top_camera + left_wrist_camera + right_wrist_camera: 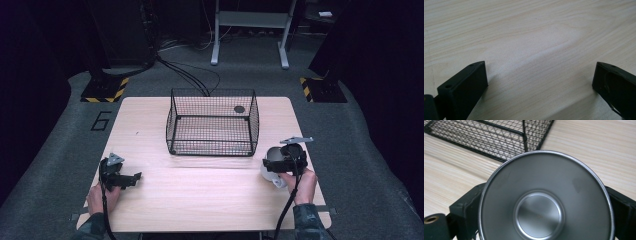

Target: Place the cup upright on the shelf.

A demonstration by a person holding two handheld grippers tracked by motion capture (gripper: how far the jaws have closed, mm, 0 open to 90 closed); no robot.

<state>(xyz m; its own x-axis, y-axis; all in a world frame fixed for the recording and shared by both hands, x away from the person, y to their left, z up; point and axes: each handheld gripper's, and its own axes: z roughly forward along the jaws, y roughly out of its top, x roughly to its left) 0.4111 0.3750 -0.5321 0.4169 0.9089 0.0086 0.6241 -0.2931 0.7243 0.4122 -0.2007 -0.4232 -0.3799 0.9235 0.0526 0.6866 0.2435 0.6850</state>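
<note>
A black wire basket stands in the middle of the wooden table, and its near corner shows as the basket in the right gripper view. My right gripper is at the table's right side, shut on a steel cup. In the right gripper view I look straight into the cup, with a black finger pressed against each side. My left gripper rests low at the front left. It is open, with bare wood between its jaws in the left gripper view.
A small dark round mark shows through the basket's far right side. Grey carpet surrounds the table, with cables and a metal frame behind it. Yellow-black striped bases stand at the back corners.
</note>
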